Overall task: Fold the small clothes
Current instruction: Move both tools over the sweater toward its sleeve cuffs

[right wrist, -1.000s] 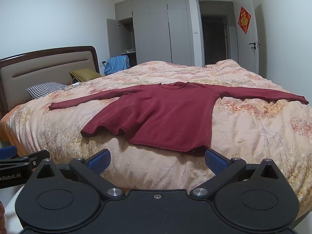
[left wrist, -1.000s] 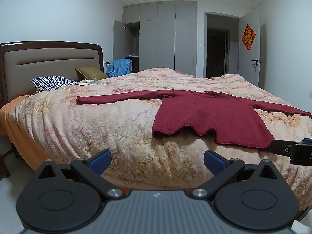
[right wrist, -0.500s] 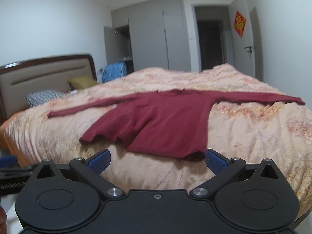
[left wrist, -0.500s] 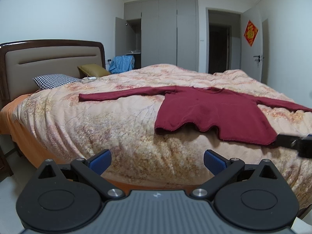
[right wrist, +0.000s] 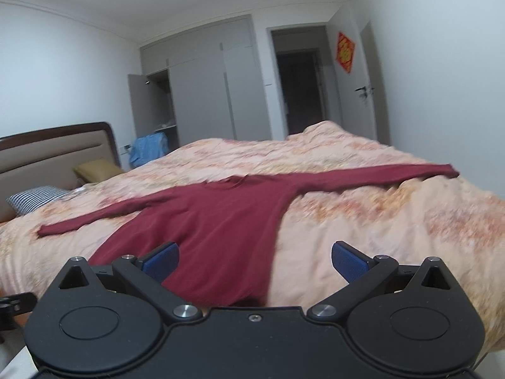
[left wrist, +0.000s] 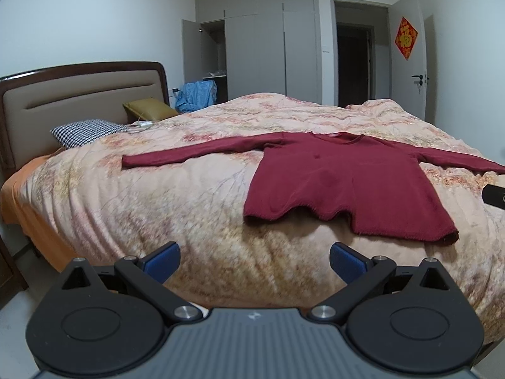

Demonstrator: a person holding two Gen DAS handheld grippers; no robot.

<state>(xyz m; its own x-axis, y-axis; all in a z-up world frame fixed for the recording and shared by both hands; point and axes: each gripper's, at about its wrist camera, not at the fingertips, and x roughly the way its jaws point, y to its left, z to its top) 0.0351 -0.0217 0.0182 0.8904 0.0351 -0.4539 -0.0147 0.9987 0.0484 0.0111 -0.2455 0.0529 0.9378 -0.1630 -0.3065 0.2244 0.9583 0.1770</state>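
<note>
Both wrist views look low across the bed [left wrist: 189, 208], sharing the sweater [left wrist: 347, 183].

White-walled bedroom [left wrist: 94, 15], grey wardrobe [left wrist: 268, 41]

left gripper [left wrist: 254, 260] — fingers spread wide | right gripper [right wrist: 255, 260] — likewise

Sweater [left wrist: 350, 183]: dark red, long-sleeved knit. Lies flat and unfolded on the floral quilt [left wrist: 189, 208] of the bed, both sleeves stretched straight out sideways, neckline at the far side, wavy hem nearest the bed's edge.
</note>
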